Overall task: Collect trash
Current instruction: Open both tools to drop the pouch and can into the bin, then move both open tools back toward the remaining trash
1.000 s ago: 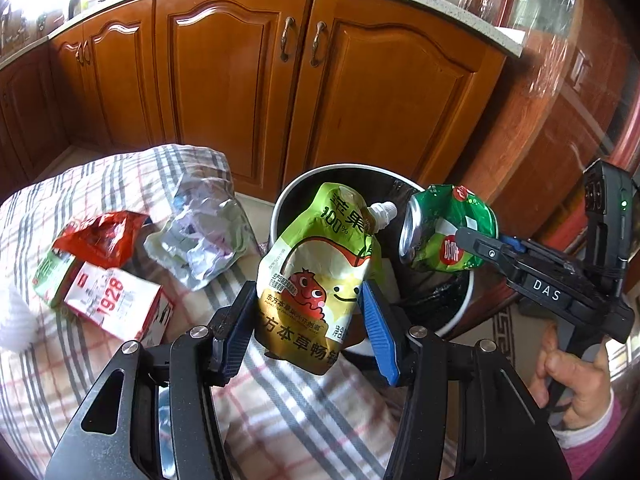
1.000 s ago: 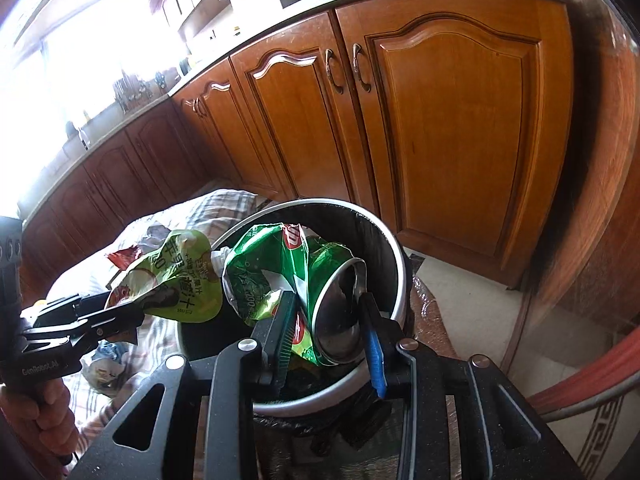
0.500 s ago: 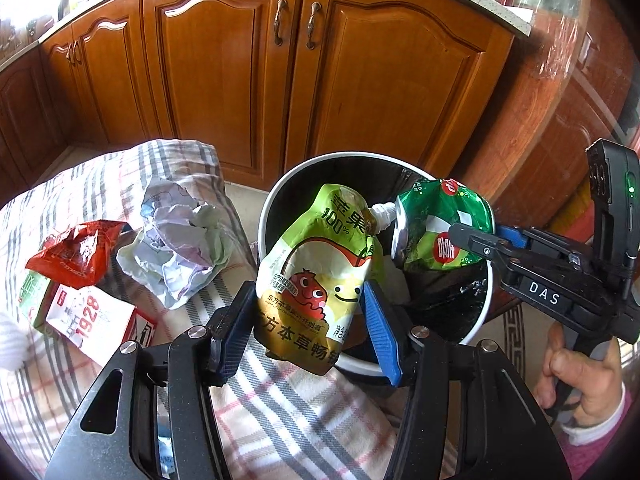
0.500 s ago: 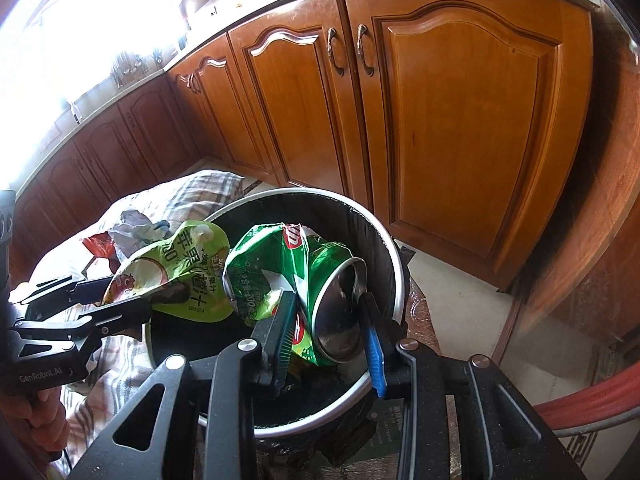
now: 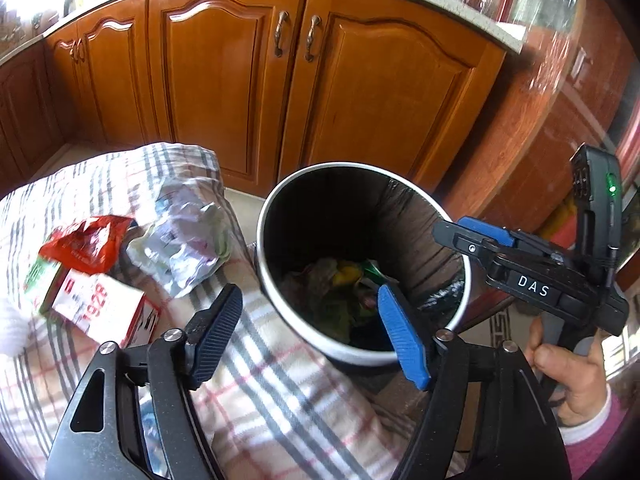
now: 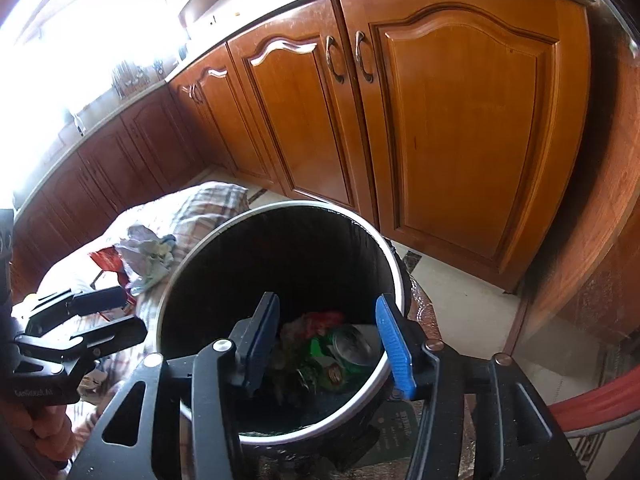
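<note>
Spread, empty left gripper [image 5: 308, 336] fingers beside trash-filled bin [image 5: 262, 248]

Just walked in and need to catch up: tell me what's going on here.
A person is clearing trash with two handheld grippers. The left gripper and the right gripper are both open and empty above the bin; a crushed green can lies inside with other waste. A red wrapper, a crumpled plastic bag and a carton lie on the checked cloth.
</note>
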{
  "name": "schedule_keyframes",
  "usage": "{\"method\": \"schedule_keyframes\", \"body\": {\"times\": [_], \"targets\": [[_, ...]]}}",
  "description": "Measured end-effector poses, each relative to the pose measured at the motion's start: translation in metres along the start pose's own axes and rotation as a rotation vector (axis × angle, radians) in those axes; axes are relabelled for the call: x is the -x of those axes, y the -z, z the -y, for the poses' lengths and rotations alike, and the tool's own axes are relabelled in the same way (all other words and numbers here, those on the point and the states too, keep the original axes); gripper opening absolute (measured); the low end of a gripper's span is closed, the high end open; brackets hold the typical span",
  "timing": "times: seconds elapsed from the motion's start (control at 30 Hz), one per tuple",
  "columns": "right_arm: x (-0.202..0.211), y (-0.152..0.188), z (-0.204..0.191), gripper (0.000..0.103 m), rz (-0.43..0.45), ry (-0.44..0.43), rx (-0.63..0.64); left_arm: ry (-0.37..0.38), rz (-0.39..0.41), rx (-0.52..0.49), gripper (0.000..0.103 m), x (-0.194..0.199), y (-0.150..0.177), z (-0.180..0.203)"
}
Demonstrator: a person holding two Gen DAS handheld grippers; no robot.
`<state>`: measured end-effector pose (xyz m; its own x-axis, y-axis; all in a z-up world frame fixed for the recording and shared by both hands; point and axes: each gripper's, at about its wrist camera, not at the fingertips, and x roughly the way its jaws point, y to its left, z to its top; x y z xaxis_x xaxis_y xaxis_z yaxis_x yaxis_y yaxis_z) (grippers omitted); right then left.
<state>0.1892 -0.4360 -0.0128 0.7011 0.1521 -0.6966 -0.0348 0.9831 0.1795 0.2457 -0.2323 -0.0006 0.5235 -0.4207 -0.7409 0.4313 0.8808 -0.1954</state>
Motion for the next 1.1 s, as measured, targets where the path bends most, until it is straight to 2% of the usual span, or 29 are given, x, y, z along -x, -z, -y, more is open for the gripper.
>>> {"method": "schedule_keyframes", "body": {"times": [0.17, 0.37, 0.7, 1.1], "targets": [[0.013, 0.008, -0.010, 0.079, 0.036, -0.059, -0.025, -0.007, 0.058, 0.032, 0.076, 0.030, 0.019, -0.014], [0.027, 0.023, -0.034, 0.085, 0.067, -0.115, -0.046, -0.031, 0.100, 0.098, 0.076, 0.062, 0.045, -0.040], [0.030, 0.049, -0.082, 0.087, 0.040, -0.200, -0.042, -0.089, 0.137, 0.207, 0.077, 0.100, 0.084, -0.089], [0.023, 0.081, -0.145, 0.087, -0.035, -0.280, 0.014, -0.174, 0.137, 0.333, 0.077, 0.123, 0.123, -0.157]]}}
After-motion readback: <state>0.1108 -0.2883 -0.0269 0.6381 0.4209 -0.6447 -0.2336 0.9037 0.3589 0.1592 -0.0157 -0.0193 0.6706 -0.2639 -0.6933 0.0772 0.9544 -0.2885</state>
